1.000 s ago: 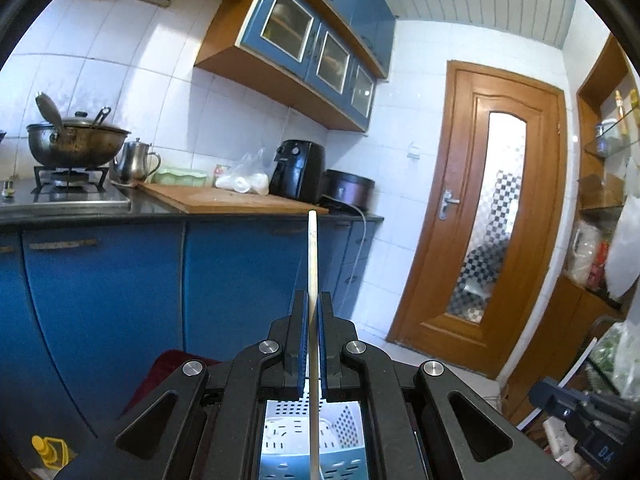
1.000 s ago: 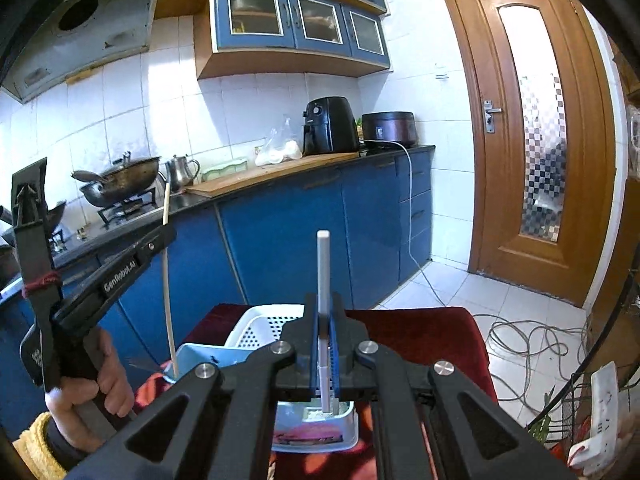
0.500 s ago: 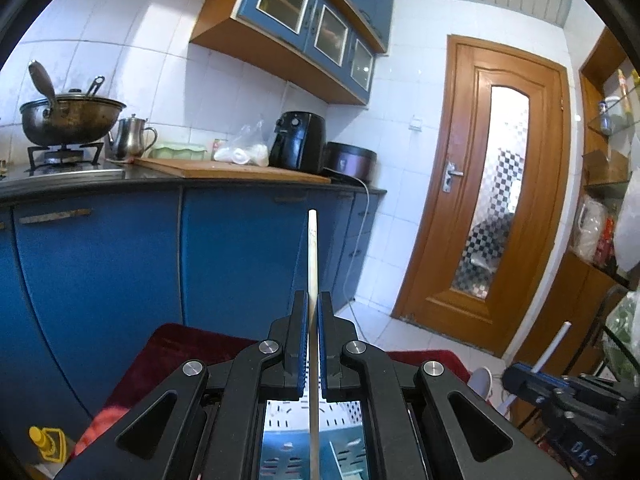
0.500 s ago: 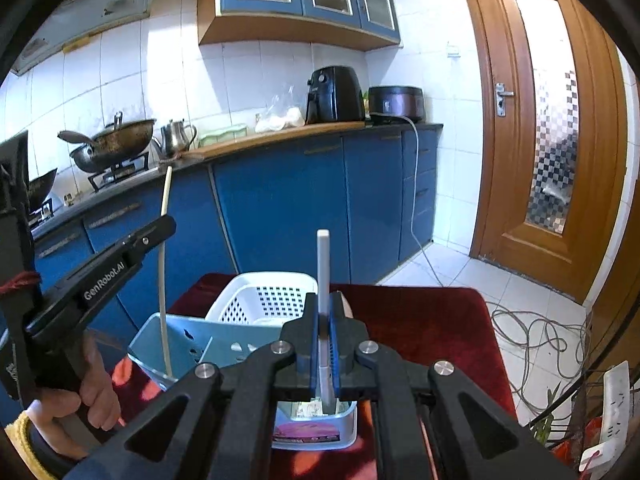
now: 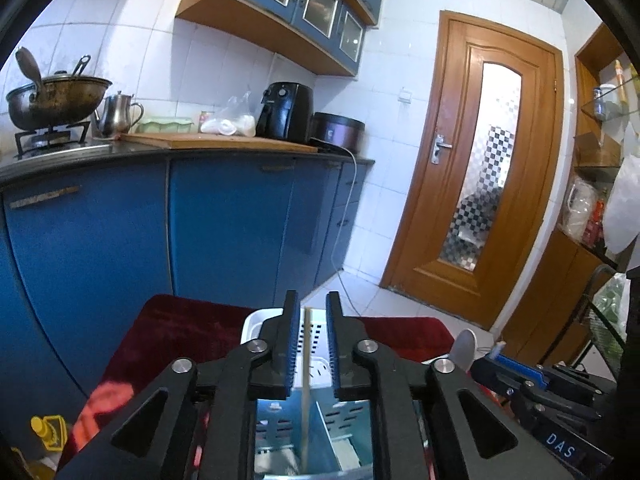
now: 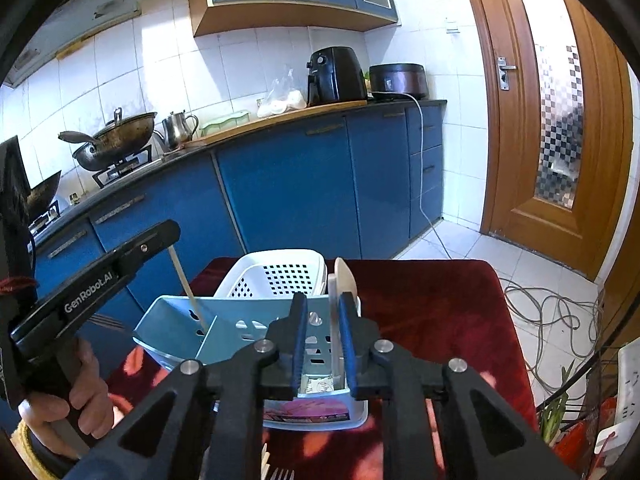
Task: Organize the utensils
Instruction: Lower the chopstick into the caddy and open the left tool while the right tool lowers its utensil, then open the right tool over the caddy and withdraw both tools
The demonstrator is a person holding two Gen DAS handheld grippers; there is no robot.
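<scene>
A pale wooden chopstick (image 5: pixel 306 360) stands in the blue utensil holder (image 5: pixel 280 428), loose between the opening jaws of my left gripper (image 5: pixel 312 300), with a gap on each side. In the right wrist view that chopstick (image 6: pixel 188 284) leans in the blue utensil holder's (image 6: pixel 168 316) left compartment, under the left gripper (image 6: pixel 172 232). My right gripper (image 6: pixel 321 300) is opening too. A white utensil handle (image 6: pixel 332 320) stands in the holder's right compartment between its jaws, close to the right pad. A beige spoon (image 6: pixel 344 276) stands just behind it.
A white slotted basket (image 6: pixel 280 268) sits behind the holder on the red-covered table (image 6: pixel 420 300). A fork (image 6: pixel 280 472) lies at the near edge. Blue kitchen cabinets (image 6: pixel 288 192) stand beyond, cables (image 6: pixel 552 320) lie on the floor at right, and a hand (image 6: pixel 80 396) holds the left gripper.
Both grippers sank toward the holder, then their jaws parted. The chopstick and the white handle dropped lower, no longer sticking far above the fingertips.
</scene>
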